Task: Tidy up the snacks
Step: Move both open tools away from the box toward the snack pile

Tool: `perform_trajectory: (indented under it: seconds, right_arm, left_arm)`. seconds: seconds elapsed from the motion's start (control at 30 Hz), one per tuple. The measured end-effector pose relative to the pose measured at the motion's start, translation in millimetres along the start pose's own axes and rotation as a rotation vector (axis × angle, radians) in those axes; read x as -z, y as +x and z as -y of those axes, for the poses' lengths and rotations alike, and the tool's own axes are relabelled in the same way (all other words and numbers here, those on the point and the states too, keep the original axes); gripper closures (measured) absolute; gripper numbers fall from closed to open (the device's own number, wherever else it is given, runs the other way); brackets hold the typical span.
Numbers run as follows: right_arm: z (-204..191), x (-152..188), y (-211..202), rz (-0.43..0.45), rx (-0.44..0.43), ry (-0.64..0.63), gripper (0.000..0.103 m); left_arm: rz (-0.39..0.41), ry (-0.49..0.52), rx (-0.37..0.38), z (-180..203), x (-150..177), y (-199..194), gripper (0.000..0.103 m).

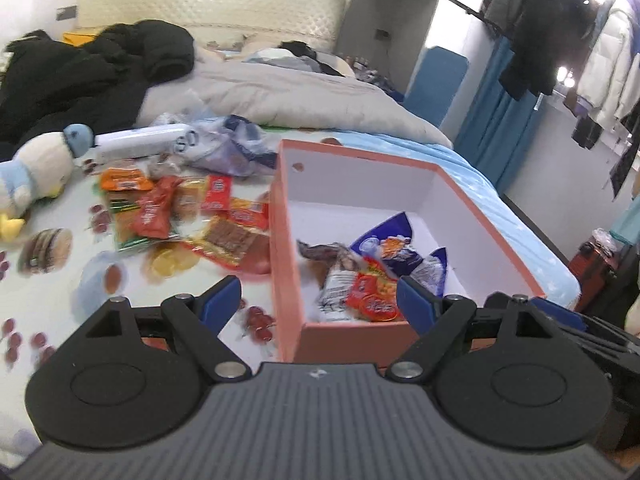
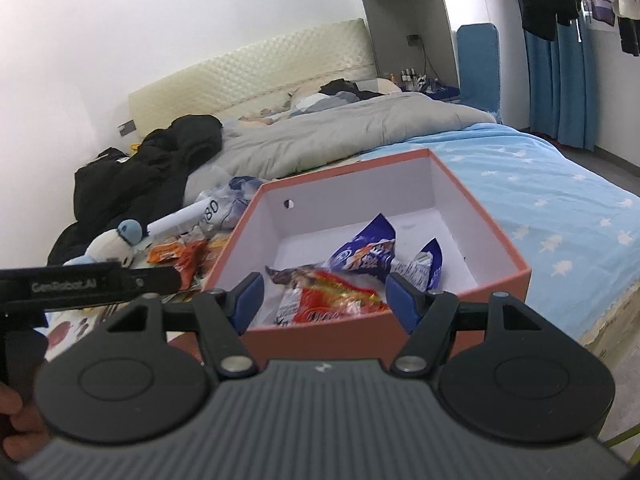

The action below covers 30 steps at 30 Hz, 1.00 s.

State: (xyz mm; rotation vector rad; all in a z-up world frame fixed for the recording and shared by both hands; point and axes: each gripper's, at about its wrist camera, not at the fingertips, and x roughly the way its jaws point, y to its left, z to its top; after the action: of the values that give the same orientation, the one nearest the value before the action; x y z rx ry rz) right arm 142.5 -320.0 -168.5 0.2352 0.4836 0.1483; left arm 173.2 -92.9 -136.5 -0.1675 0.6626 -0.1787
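Across the bed [image 1: 48, 292], loose snacks [image 1: 180, 216] await the box [image 1: 280, 240]; both grippers, left gripper [image 1: 320, 300] and right gripper [image 2: 324, 300], hang with jaws spread and empty, so the next move is probably a reach to the pile.

One salmon-pink box [image 1: 484, 220] sits on the bed with four or five snack packets [image 1: 372, 280] inside, roughly eight more packets [image 1: 180, 208] lie loose beside it, and one plush toy [image 1: 36, 172] and one white tube [image 1: 140, 142] lie nearby.
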Motion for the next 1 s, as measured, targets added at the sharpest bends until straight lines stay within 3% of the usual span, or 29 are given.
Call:
perform_trajectory:
  seconds: [0.17,0.63,0.87,1.0]
  right_arm:
    - [-20,15,-10,-0.009,-0.033,-0.022,0.034]
    - [-61,40,-14,-0.065,-0.128,-0.130,0.034]
    - [-81,55,-11,-0.082,-0.170,-0.182,0.034]
    - [-94,56,-5,-0.076,-0.146,-0.240,0.034]
  left_arm:
    - [0.021,-0.031,-0.038,-17,9,-20,0.015]
    - [-0.015,-0.074,-0.103,-58,31,-48,0.015]
    - [-0.050,-0.073,-0.116,-84,38,-45,0.016]
    - [-0.055,-0.092,-0.131,-102,39,-40,0.016]
